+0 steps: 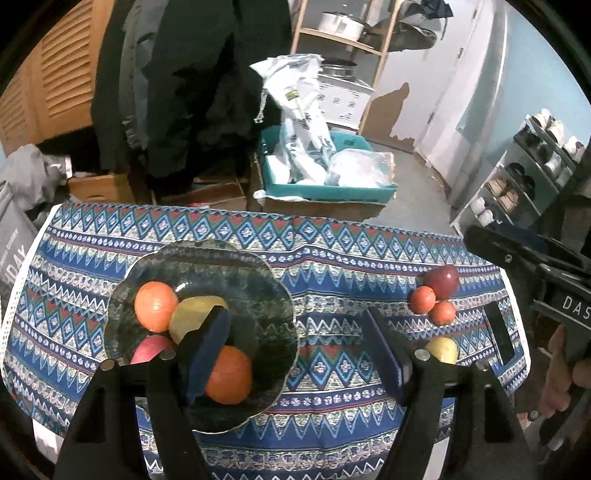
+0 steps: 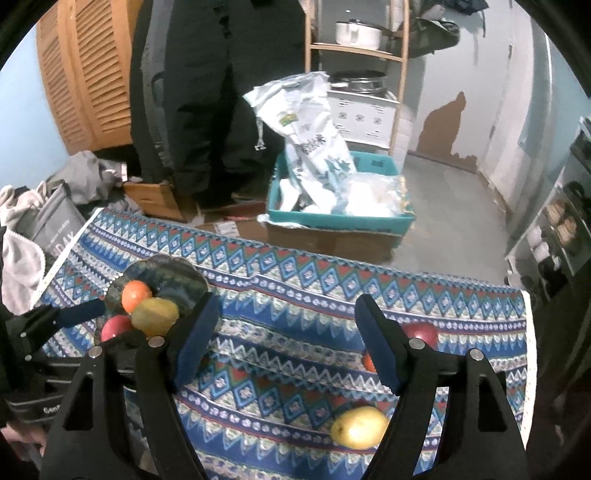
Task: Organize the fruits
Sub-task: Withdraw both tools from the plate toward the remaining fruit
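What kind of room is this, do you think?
Probably a cluttered home storage or entry room: a shoe rack, a wooden shelf with a pot, and a teal bin of bags on the floor.

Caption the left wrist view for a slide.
Open left hand-held gripper above a dark plate holding four fruits; four more wait on the patterned cloth.
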